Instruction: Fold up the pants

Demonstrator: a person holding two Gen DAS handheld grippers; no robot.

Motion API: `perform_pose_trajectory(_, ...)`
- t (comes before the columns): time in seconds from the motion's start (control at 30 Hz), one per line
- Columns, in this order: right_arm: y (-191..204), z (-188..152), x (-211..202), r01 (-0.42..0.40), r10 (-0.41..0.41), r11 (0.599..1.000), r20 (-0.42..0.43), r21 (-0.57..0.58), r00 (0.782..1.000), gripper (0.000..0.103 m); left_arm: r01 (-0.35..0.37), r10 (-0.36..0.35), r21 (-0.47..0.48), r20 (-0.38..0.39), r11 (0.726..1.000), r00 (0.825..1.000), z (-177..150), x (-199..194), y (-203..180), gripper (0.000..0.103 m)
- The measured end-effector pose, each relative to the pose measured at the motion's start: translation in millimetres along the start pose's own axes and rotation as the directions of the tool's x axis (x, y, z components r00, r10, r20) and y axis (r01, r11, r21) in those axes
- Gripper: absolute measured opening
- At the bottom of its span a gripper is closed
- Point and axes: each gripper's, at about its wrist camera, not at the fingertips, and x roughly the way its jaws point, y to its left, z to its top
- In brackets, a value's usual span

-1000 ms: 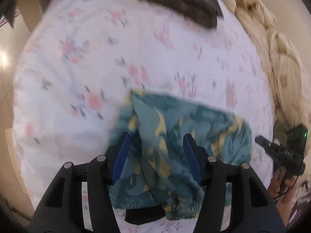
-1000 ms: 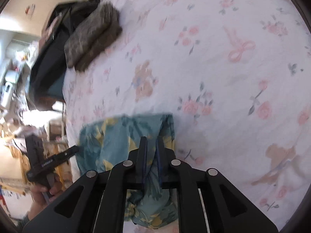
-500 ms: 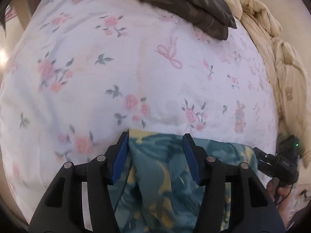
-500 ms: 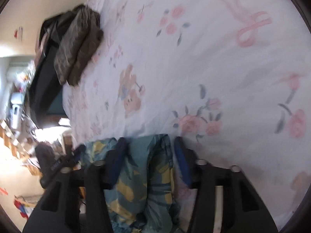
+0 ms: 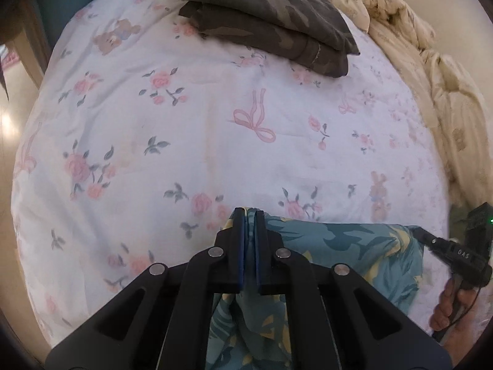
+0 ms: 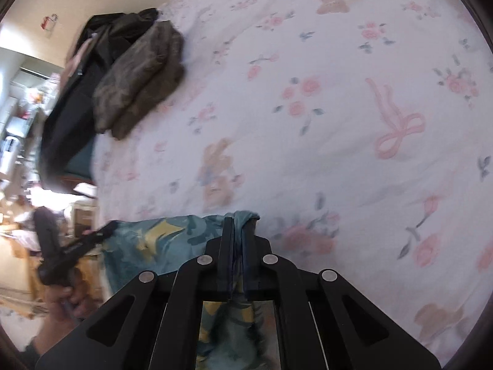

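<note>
On the floral bedsheet, both grippers pinch the teal pants

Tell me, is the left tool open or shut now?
Shut. The left tool has its two fingers pressed together on an edge of the teal floral pants, with only cloth between them.
</note>
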Motion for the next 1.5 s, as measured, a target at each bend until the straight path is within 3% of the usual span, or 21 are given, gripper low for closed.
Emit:
perform_pose_trajectory(0.1,-13,0,-8,0.052,-0.052,0.999,0.03,0.018,0.998,0.004,-0.009,0.009,-0.018,-0.004,1.0,1.0,0,4,0,0.013)
perform_pose_trajectory(0.17,-29,3,-17,-0.042,0.038,0.991,0.03,0.127,0.999,0.008,0.024,-0.024,-0.078,0.0,0.997,1.0,0,-4,9,0.024)
perform_pose_trajectory(0.23,-29,1,-28,-0.09,0.085,0.984,0.038,0.152,0.996,0.008,0.029,-0.025,-0.106,0.034,0.994,0.999,-2,-19,12,0.041)
perform_pose_trajectory(0.4,14,-22,-46,-0.146,0.148,0.986,-0.021,0.081,0.989,0.009,0.027,-0.024,-0.101,0.026,0.995,0.999,-24,-52,5,0.043)
perform_pose_trajectory(0.47,32,-39,-48,-0.179,0.181,0.983,-0.047,0.046,0.982,0.009,0.086,-0.084,-0.087,0.028,0.992,0.996,-37,-63,-6,0.043)
perform_pose_trajectory(0.53,48,-50,-43,-0.216,0.217,0.976,-0.06,0.025,0.974,0.009,0.182,-0.181,-0.001,0.014,0.983,0.983,-50,-66,-30,0.043)
perform_pose_trajectory(0.57,57,-56,-36,-0.22,0.221,0.975,-0.067,0.016,0.973,0.009,0.194,-0.194,0.048,0.001,0.98,0.981,-57,-62,-44,0.043)
perform_pose_trajectory(0.67,70,-63,-2,-0.19,0.187,0.982,-0.116,-0.012,0.975,0.008,0.162,-0.153,0.101,-0.087,0.982,0.984,-78,-27,-66,0.043)
perform_pose_trajectory(0.73,64,-70,20,-0.094,0.088,0.995,-0.166,-0.028,0.982,0.008,0.113,-0.086,0.125,-0.206,0.986,0.975,-98,3,-67,0.043)
perform_pose_trajectory(0.77,59,-72,21,-0.053,0.047,0.998,-0.157,-0.035,0.986,0.008,0.103,-0.071,0.141,-0.215,0.985,0.974,-105,6,-65,0.043)
perform_pose_trajectory(0.83,40,-69,5,0.084,-0.085,0.996,-0.046,-0.035,0.995,0.006,0.074,-0.027,0.232,-0.198,0.97,0.98,-115,3,-66,0.043)
perform_pose_trajectory(0.9,10,-61,-20,0.203,-0.204,0.979,0.055,0.037,0.977,0.009,0.061,-0.003,0.282,-0.203,0.958,0.979,-119,-2,-67,0.043)
perform_pose_trajectory(0.93,0,-59,-25,0.2,-0.205,0.976,0.055,0.081,0.977,0.009,0.06,-0.005,0.265,-0.204,0.962,0.979,-117,-6,-64,0.043)
perform_pose_trajectory(1.0,-12,-55,-30,0.056,-0.06,0.987,0.023,0.151,0.998,0.009,0.095,-0.059,0.182,-0.192,0.979,0.98,-108,-16,-58,0.043)
perform_pose_trajectory(1.07,9,-57,-40,-0.019,0.013,0.995,0.07,0.098,0.997,0.009,0.142,-0.123,0.134,-0.14,0.981,0.983,-98,-29,-57,0.048)
perform_pose_trajectory(1.1,26,-59,-39,-0.048,0.045,0.998,0.07,0.04,0.997,0.009,0.155,-0.143,0.138,-0.098,0.978,0.985,-95,-34,-59,0.056)
perform_pose_trajectory(1.13,39,-61,-35,-0.079,0.078,0.997,0.048,0.003,0.996,0.009,0.153,-0.143,0.15,-0.075,0.977,0.987,-94,-36,-62,0.061)
perform_pose_trajectory(1.2,65,-70,-14,-0.154,0.152,0.986,-0.051,-0.056,0.987,0.009,0.157,-0.143,0.177,-0.09,0.972,0.986,-92,-26,-70,0.061)
perform_pose_trajectory(1.33,84,-93,28,-0.078,0.05,0.989,-0.208,-0.127,0.977,0.008,0.098,-0.067,0.2,-0.154,0.975,0.986,-105,4,-71,0.061)
perform_pose_trajectory(1.37,79,-97,37,-0.038,0.007,0.991,-0.232,-0.131,0.973,0.004,0.084,-0.051,0.214,-0.157,0.973,0.986,-110,5,-69,0.061)
perform_pose_trajectory(1.5,61,-100,36,0.028,-0.052,0.994,-0.232,-0.103,0.971,0.0,0.127,-0.085,0.248,-0.172,0.961,0.981,-107,3,-62,0.061)
